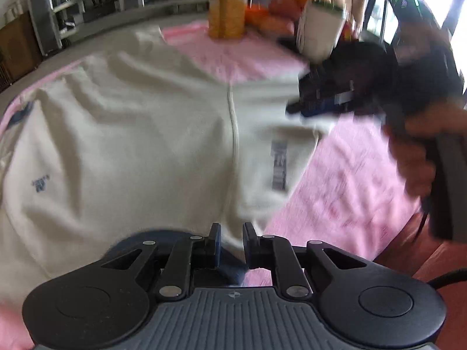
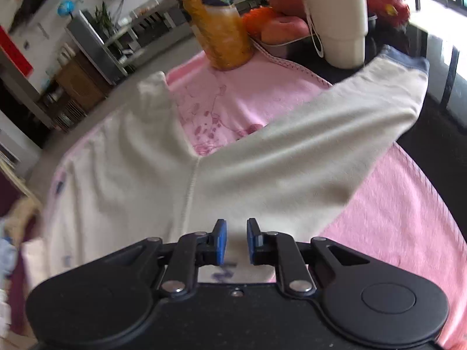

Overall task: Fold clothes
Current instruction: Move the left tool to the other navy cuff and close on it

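A cream sweatshirt [image 1: 131, 134] lies spread on a pink cloth [image 1: 350, 169]. Its navy collar [image 1: 163, 234] shows just beside my left gripper [image 1: 232, 233], which hovers open over the near edge with nothing between its fingers. My right gripper [image 1: 294, 108] appears blurred at the right, over the garment's right side, with a hand [image 1: 414, 157] on its handle. In the right wrist view the sweatshirt [image 2: 122, 180] stretches one sleeve [image 2: 321, 134] up to the right, ending in a navy cuff [image 2: 408, 61]. The right gripper [image 2: 235, 233] is open above the cream fabric.
At the far edge of the table stand a tall orange bottle [image 2: 216, 23], a white cup [image 2: 338, 23] and a dish of fruit [image 2: 280, 29]. The pink cloth [image 2: 408, 218] lies bare to the right. Shelves and cabinets stand beyond.
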The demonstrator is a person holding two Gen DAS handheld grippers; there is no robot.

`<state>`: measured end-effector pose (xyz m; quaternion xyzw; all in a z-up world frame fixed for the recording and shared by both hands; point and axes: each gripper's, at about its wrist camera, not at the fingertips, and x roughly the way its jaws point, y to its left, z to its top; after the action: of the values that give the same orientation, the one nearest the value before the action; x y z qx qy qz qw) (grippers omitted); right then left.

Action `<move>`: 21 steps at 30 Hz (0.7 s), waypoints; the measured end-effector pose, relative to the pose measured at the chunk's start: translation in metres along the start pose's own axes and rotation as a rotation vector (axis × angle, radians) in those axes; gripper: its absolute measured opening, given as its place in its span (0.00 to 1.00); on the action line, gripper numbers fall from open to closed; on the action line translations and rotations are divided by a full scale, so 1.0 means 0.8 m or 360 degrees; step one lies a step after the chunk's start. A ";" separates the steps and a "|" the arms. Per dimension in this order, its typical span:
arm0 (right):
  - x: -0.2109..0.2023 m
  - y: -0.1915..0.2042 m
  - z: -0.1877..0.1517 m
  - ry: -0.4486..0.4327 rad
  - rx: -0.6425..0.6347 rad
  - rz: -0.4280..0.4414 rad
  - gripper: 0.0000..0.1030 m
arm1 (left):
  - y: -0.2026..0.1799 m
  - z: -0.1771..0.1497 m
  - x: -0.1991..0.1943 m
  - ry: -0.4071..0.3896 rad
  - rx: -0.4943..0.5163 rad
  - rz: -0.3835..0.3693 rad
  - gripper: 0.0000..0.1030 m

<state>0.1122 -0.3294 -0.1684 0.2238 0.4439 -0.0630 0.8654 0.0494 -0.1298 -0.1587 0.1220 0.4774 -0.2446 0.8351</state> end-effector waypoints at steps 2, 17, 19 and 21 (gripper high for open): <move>0.014 -0.005 -0.001 0.0077 -0.0012 -0.0175 0.15 | 0.003 -0.009 -0.003 0.0070 0.0015 0.0010 0.14; -0.156 0.230 0.057 -0.0200 -0.0608 0.0389 0.31 | 0.259 -0.041 -0.224 -0.0373 -0.0651 0.0585 0.36; -0.160 0.284 0.064 -0.0216 -0.0698 0.0440 0.32 | 0.300 -0.036 -0.234 -0.0439 -0.0745 0.0588 0.39; -0.155 0.332 0.067 -0.0231 -0.0762 0.0441 0.32 | 0.339 -0.025 -0.233 -0.0495 -0.0830 0.0490 0.39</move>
<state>0.1597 -0.1270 0.0454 0.0666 0.3483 0.1467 0.9234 0.0979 0.1645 -0.0176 -0.0637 0.3667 -0.0010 0.9282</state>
